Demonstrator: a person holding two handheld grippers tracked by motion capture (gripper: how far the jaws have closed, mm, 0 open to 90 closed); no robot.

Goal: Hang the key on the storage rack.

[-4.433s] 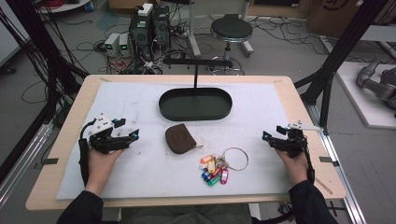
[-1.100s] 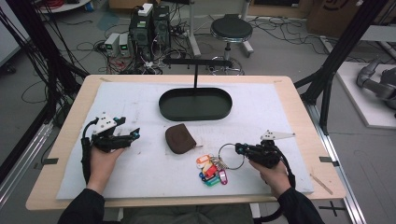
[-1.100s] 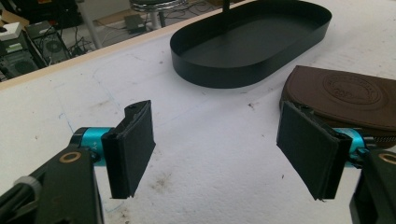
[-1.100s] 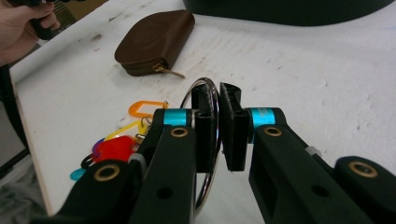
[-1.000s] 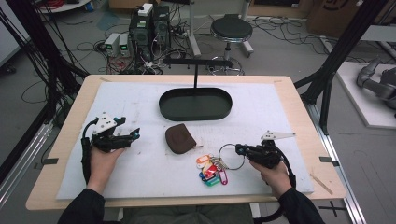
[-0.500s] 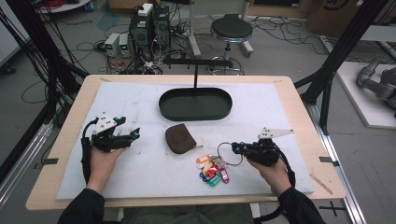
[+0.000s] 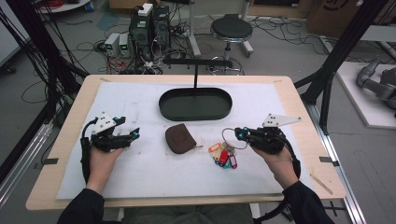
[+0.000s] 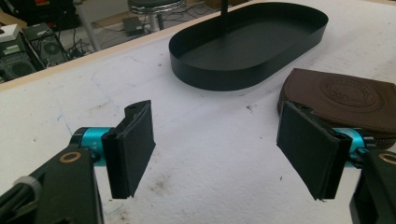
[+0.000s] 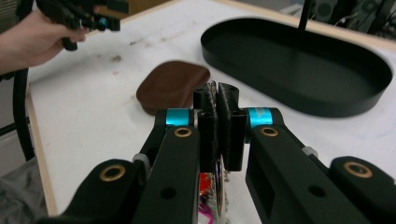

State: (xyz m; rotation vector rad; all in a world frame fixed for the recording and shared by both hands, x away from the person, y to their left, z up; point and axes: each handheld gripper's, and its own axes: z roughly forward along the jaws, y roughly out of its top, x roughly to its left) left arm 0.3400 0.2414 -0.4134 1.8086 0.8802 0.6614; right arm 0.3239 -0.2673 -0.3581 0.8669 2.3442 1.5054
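A bunch of keys with coloured tags point(image 7: 223, 155) lies right of the table's middle, and its wire ring point(image 7: 228, 135) rises to my right gripper point(image 7: 239, 134). That gripper is shut on the ring. In the right gripper view its jaws point(image 9: 217, 100) are pressed together, with the tags point(image 9: 210, 198) hanging under them. A brown leather pouch point(image 7: 180, 138) lies left of the keys. My left gripper point(image 7: 135, 134) rests at the left, open and holding nothing. In the left gripper view its pads point(image 8: 130, 147) stand wide apart, and the pouch point(image 8: 348, 100) lies beyond the right one.
A black oval tray point(image 7: 195, 113) with an upright post and crossbar point(image 7: 196, 62) stands at the back centre of the white mat. The tray point(image 9: 299, 100) lies just beyond my right gripper. A stool and computer boxes stand on the floor past the table.
My right gripper came in from the right edge to the keys, shut on the ring and has risen a little, dragging the bunch to the right. The left gripper has not moved.
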